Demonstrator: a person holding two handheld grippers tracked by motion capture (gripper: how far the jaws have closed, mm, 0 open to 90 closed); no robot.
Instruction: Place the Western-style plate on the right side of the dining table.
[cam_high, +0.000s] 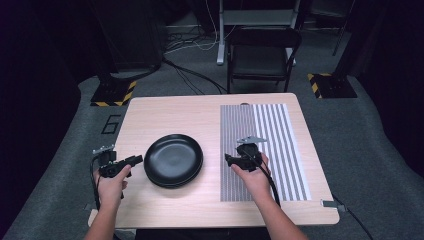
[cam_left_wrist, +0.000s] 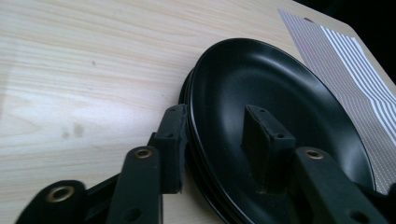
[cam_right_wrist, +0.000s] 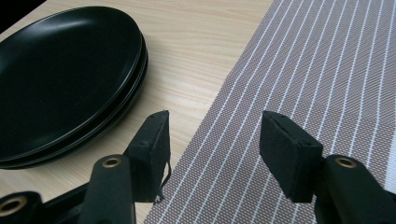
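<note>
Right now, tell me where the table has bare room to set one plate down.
Free: the striped placemat beyond the right gripper, and the bare wood of the table between the stacked black plates and the far edge. Crowded: the plates' left rim, where the left gripper has its open jaws around the edge.

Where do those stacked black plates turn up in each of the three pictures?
High view: the black plates sit left of centre on the table, between the two hands.
Left gripper view: the black plates take up the centre and right, their near rim between the fingers.
Right gripper view: the black plates lie upper left.
Shared landmark: the striped mat beside them.
</note>
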